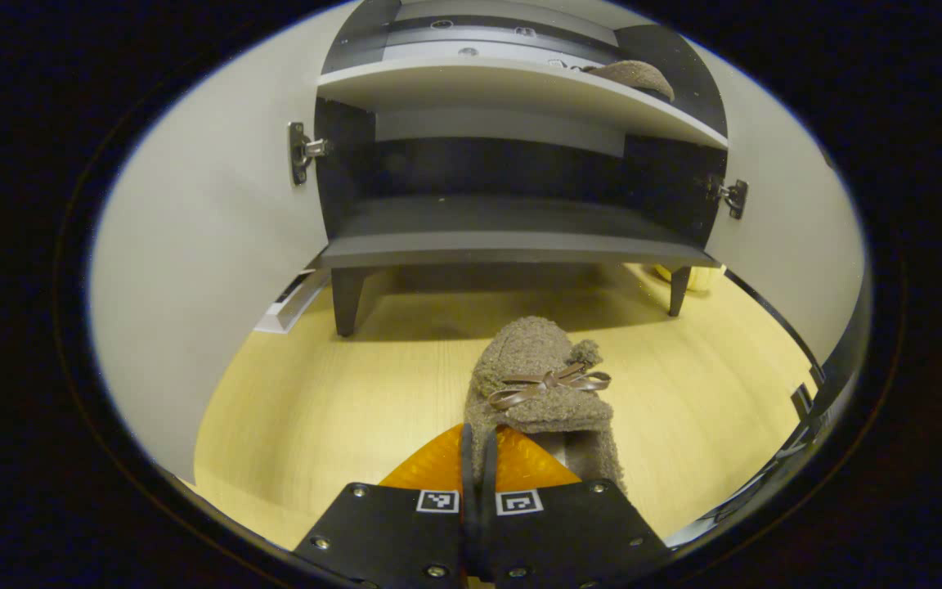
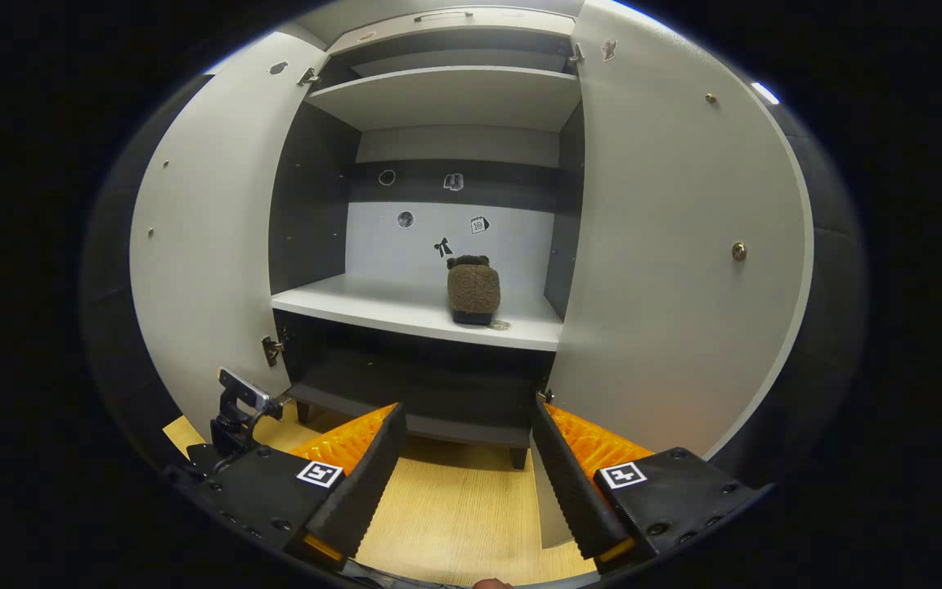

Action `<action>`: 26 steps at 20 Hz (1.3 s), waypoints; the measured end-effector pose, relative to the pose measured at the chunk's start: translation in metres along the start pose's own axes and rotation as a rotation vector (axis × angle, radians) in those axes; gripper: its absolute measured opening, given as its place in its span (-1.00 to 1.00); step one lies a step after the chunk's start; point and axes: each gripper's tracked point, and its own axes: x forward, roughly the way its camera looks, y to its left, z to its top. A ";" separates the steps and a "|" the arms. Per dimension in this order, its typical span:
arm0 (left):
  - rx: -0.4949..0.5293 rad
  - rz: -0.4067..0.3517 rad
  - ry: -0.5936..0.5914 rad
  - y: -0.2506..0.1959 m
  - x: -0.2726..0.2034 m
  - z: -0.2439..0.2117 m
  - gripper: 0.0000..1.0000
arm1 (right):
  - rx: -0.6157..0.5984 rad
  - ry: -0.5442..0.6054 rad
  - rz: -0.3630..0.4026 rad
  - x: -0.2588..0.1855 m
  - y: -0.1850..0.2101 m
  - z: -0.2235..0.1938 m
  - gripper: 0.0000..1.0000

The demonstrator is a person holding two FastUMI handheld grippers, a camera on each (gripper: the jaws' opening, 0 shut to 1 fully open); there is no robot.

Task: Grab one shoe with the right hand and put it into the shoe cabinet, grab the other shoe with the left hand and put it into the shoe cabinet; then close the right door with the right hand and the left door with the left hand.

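A fuzzy brown shoe [image 1: 543,383] with a ribbon bow lies low over the wooden floor [image 1: 316,409] before the open shoe cabinet [image 1: 512,237]. My left gripper [image 1: 477,438] is shut on the edge of its heel end. I cannot tell whether the shoe rests on the floor. The other brown shoe [image 2: 473,289] stands on the cabinet's light middle shelf [image 2: 373,311], toward its right side, and peeks over that shelf's edge as a brown shoe [image 1: 634,75] in the left gripper view. My right gripper [image 2: 465,409] hangs open in front of the cabinet, holding nothing.
Both doors stand wide open: the left door [image 2: 209,245] and the right door [image 2: 675,262]. The dark bottom shelf [image 1: 512,221] is bare. The cabinet stands on short dark legs [image 1: 347,303]. A black device [image 2: 238,413] shows low at the left.
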 end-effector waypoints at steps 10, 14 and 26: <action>-0.039 -0.004 -0.217 -0.007 -0.064 0.133 -0.97 | -0.002 -0.027 0.018 -0.015 0.003 0.004 0.96; -0.037 -0.018 -0.332 -0.013 -0.103 0.185 -0.98 | 0.008 -0.031 0.014 -0.020 -0.001 0.004 0.96; -0.089 -0.013 -0.562 -0.003 -0.128 0.341 -0.98 | 0.024 -0.047 -0.010 -0.028 -0.008 0.006 0.96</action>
